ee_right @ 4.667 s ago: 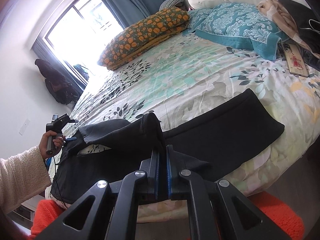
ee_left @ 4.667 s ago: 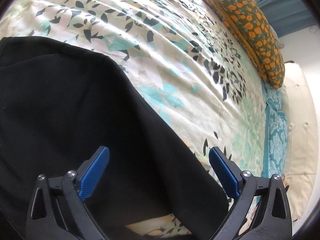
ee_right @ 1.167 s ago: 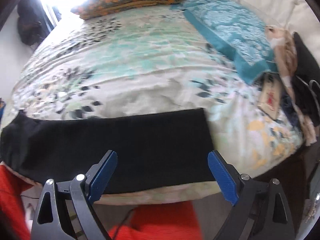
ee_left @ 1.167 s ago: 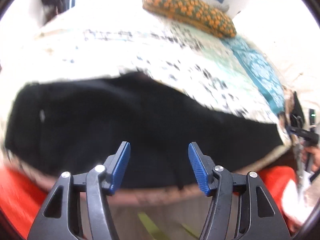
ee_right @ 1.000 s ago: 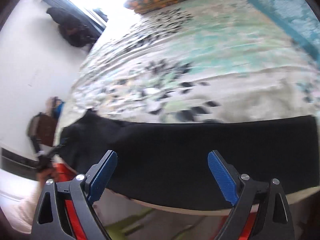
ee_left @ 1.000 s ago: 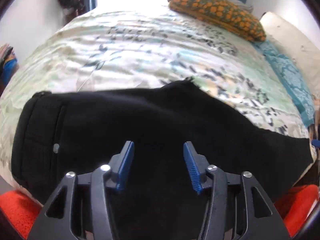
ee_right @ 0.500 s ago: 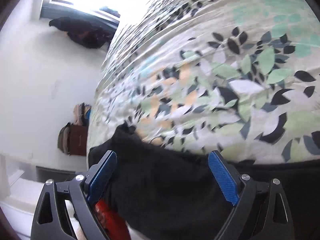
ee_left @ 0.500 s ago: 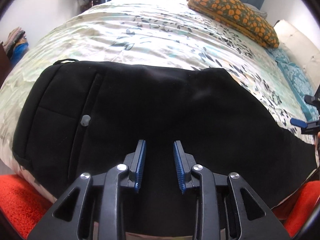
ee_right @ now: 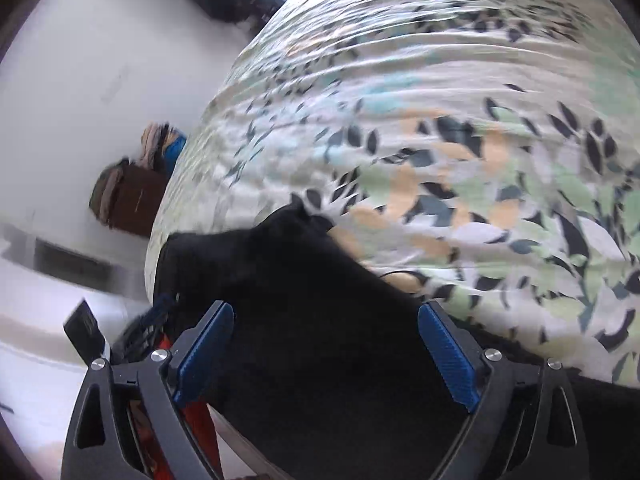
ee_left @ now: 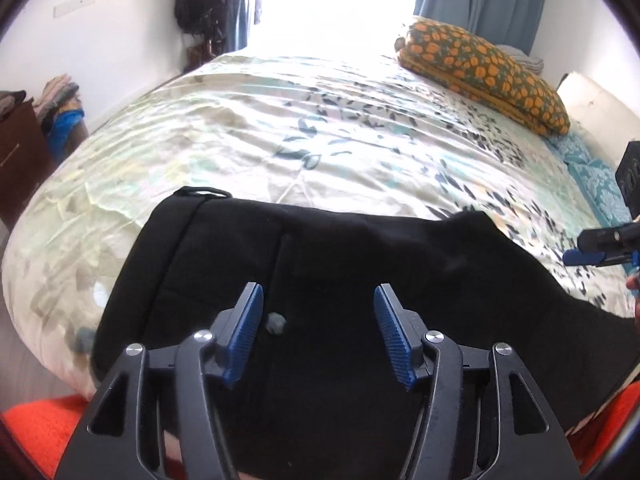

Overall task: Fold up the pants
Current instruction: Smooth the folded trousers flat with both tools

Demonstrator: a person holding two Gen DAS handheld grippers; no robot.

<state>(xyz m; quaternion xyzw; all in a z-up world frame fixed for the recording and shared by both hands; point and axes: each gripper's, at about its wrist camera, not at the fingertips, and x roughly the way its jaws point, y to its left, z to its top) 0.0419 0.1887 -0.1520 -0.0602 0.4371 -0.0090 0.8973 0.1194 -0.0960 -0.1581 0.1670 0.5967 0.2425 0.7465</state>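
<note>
Black pants (ee_left: 340, 264) lie flat along the near edge of the bed, waistband with a belt loop at the left, legs running off to the right. A grey button (ee_left: 276, 323) shows on a back pocket. My left gripper (ee_left: 318, 332) is open just above the seat of the pants, holding nothing. My right gripper (ee_right: 326, 354) is open above the pants (ee_right: 320, 320) near the crotch point; it also shows at the right edge of the left wrist view (ee_left: 600, 250). The right wrist view is blurred.
The bed has a leaf-print sheet (ee_left: 320, 128). An orange-spotted pillow (ee_left: 484, 72) and teal pillows (ee_left: 596, 176) lie at the far right. An orange rug (ee_left: 40, 432) lies on the floor below. A brown dresser with clothes (ee_left: 24, 136) stands left.
My left gripper's jaws, nearly closed half a second ago, have opened wide. The right gripper has swung left along the pants toward the crotch and waist end.
</note>
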